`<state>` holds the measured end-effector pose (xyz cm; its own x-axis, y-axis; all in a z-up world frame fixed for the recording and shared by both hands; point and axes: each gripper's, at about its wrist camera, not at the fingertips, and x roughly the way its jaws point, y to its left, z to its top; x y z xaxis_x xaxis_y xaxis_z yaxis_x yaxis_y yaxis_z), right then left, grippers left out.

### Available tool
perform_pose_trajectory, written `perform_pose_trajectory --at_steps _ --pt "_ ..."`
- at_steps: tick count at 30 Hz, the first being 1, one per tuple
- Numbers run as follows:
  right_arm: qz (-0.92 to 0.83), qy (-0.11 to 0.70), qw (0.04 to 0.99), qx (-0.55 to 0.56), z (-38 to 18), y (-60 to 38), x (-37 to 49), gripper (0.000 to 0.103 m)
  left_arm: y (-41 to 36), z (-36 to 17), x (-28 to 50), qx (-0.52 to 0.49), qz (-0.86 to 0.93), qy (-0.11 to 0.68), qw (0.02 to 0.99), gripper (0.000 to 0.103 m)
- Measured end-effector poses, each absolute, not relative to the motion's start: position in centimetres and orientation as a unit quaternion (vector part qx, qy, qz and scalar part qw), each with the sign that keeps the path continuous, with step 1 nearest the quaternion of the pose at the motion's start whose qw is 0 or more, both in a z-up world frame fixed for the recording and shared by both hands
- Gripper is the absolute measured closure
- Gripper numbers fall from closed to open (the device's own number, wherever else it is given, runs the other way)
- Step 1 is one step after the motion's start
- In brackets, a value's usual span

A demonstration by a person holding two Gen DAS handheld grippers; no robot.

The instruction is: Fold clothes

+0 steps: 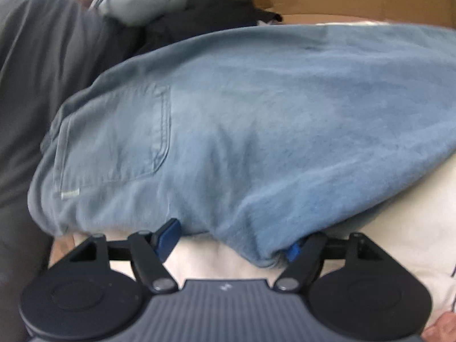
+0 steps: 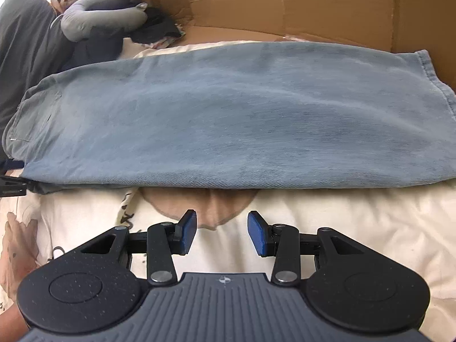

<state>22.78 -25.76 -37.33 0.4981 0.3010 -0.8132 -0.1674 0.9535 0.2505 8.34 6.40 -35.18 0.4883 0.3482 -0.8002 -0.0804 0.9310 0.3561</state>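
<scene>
Light blue jeans lie folded lengthwise across a cream bedsheet, waistband to the left and hem to the right. The left wrist view is close on their back pocket. My left gripper is at the near edge of the seat end with its jaws wide. A bulge of denim sits between the blue pads and covers most of the right pad, while the left pad stands free of the cloth. My right gripper hovers over the sheet just short of the jeans' near edge, open with nothing between its fingers.
A cardboard wall runs behind the jeans. A heap of grey and black clothes lies at the back left, with dark grey bedding beside it. A tan patch shows on the sheet under the jeans' edge. A person's hand holds the right gripper's body.
</scene>
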Motion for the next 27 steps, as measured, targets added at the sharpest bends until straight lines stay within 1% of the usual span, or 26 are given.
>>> perform_pose_trajectory --at_steps 3,4,6,7,8,9,11,15,18,20,27 --pt "0.125 0.479 0.866 0.075 -37.3 -26.8 22.9 0.056 5.8 -34.9 7.8 0.16 0.123 0.482 0.853 0.028" --pt "0.12 0.477 0.867 0.078 -37.2 -27.1 22.9 0.056 5.7 -34.7 7.8 0.161 0.123 0.48 0.854 0.03" --pt "0.111 0.473 0.87 0.082 -37.1 -27.8 22.9 0.056 5.7 -34.4 7.7 0.152 0.118 0.479 0.857 0.041" --pt "0.106 0.471 0.872 0.085 -37.0 -28.2 22.9 0.056 5.6 -34.3 7.6 0.147 0.109 0.481 0.858 0.056" --pt "0.101 0.469 0.873 0.088 -37.0 -28.7 22.9 0.056 5.3 -34.2 7.5 0.144 0.099 0.483 0.858 0.067" --pt "0.096 0.467 0.874 0.091 -36.9 -29.1 22.9 0.056 5.2 -34.1 7.5 0.141 0.096 0.484 0.858 0.069" --pt "0.085 0.463 0.877 0.098 -36.9 -29.9 22.8 0.056 5.1 -34.0 7.6 0.135 0.099 0.484 0.859 0.07" --pt "0.062 0.458 0.88 0.111 -36.7 -31.7 22.5 0.056 4.9 -33.9 7.3 0.133 0.101 0.484 0.859 0.07" --pt "0.038 0.451 0.883 0.126 -36.5 -33.5 22.4 0.056 4.8 -34.0 7.3 0.137 0.102 0.487 0.857 0.064" --pt "0.02 0.447 0.884 0.133 -36.4 -34.9 22.5 0.056 5.1 -34.3 7.4 0.122 0.105 0.496 0.853 0.061" --pt "-0.049 0.427 0.886 0.171 -36.1 -40.3 23.0 0.056 5.4 -35.4 7.9 0.098 0.106 0.516 0.844 0.058"
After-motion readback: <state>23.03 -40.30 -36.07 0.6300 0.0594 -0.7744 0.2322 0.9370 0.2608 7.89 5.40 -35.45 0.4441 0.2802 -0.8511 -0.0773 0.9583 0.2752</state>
